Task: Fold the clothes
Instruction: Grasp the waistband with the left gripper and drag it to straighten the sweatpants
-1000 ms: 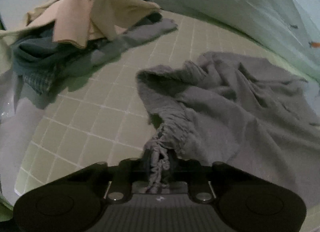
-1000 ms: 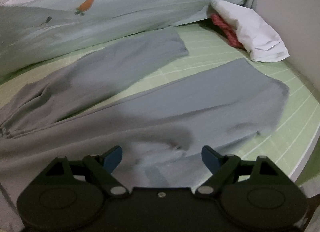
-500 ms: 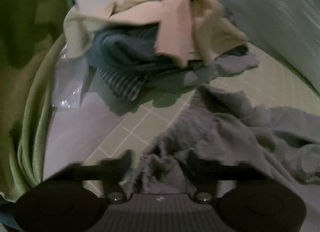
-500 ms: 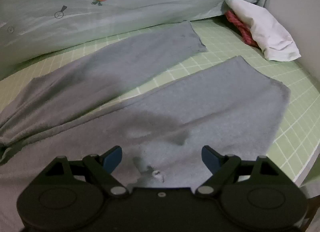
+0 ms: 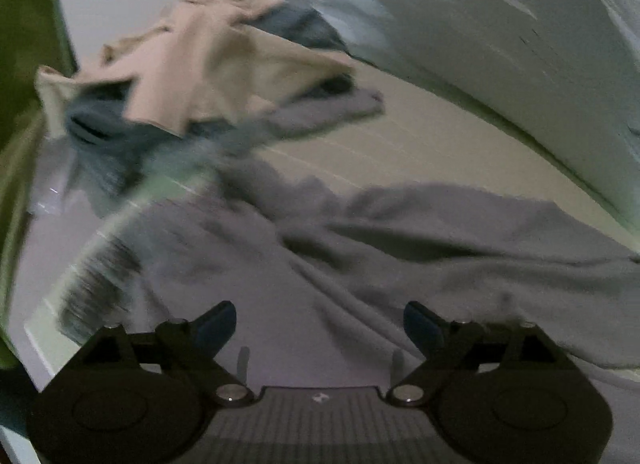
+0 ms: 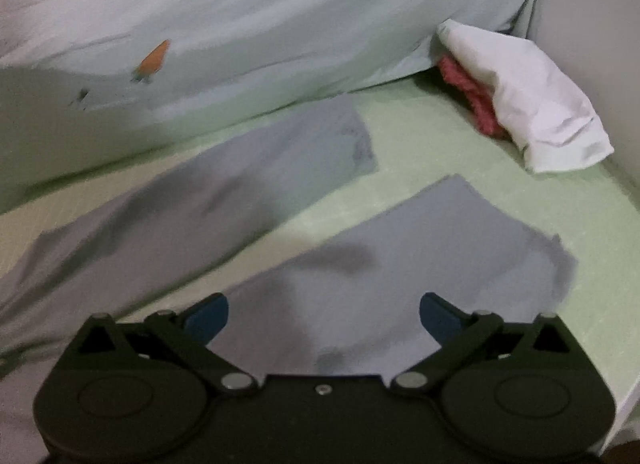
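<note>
- Trousers (image 5: 400, 264) of grey cloth lie spread on the bed (image 5: 420, 144), which wears a pale green sheet with a grid of light lines.
- In the left wrist view the left gripper (image 5: 320, 324) hangs over the crumpled waist end of the trousers; its jaws are opening, wide apart, and neither blue pad presses on the cloth, which lies below and between them.
- From that gripper the grey cloth runs off toward 3 o'clock and up to about 1 o'clock, in soft folds.
- At 10 to 11 o'clock from the left gripper sits a pile of other clothes (image 5: 192, 76): a beige garment on top, dark blue-grey pieces under it, well apart from the gripper.
- In the right wrist view the right gripper (image 6: 324, 312) is over the near trouser leg (image 6: 420, 256); its jaws are opening too, as wide as can be seen, with flat cloth under the gap and nothing pinched.
- The far trouser leg (image 6: 240, 184) lies at 11 to 12 o'clock from the right gripper, its hem near the pale blue quilt (image 6: 280, 24) with a carrot print.
- A strip of green sheet shows between the two legs.
- At 2 o'clock, against the wall, a white bundle (image 6: 520, 92) rests on something red (image 6: 472, 100).
- Both views are blurred.
</note>
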